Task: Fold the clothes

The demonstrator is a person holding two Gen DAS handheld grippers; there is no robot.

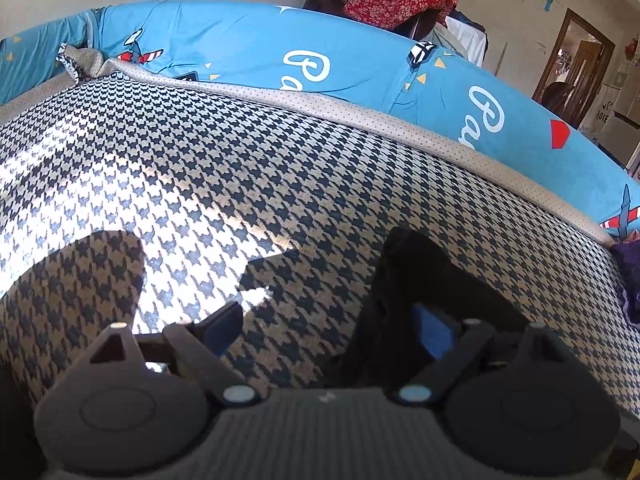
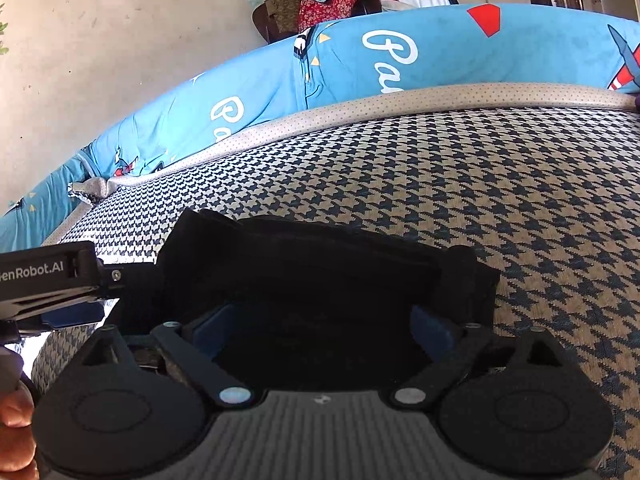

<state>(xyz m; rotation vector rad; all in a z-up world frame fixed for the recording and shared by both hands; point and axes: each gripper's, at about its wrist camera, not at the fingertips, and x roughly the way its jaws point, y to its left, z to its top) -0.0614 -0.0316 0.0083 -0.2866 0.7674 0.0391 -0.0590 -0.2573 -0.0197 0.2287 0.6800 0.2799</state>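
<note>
On the houndstooth cover (image 2: 440, 168), both grippers, left (image 1: 328, 320) and right (image 2: 320, 320), are standing fingers-apart around a bunched black garment (image 2: 304, 264); whether folding is starting or finishing, I cannot tell.

Bright sunlit patches, hard shadows, strong fisheye bending at edges.

Bed cover (image 1: 280, 168): navy-and-tan houndstooth
Quilt (image 1: 248, 48): bright blue, white script, red shapes
Garment (image 2: 320, 272): black
Piled cloth (image 1: 394, 2): red floral
Tong pads (image 1: 434, 336): blue
</note>
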